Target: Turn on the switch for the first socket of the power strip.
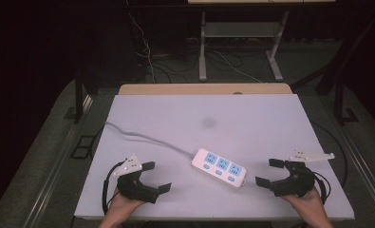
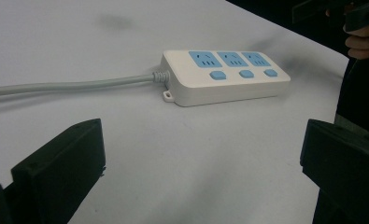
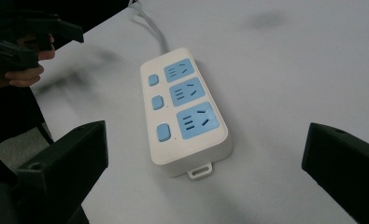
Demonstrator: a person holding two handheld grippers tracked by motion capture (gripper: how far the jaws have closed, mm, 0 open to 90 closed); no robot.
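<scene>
— Where the high view looks down on the white table [image 1: 251, 114], what lies on it?
— A white power strip [image 1: 219, 167] with three blue sockets, near the front edge, its grey cable [image 1: 142, 137] running toward the left edge. Left gripper [image 1: 157, 176] and right gripper [image 1: 269, 172] flank it, jaws spread, empty.
— And the left gripper view?
— Jaws wide apart; the strip [image 2: 226, 77] lies ahead, untouched.
— The right gripper view?
— Again spread jaws, with the strip [image 3: 186, 112] between and beyond them.
</scene>
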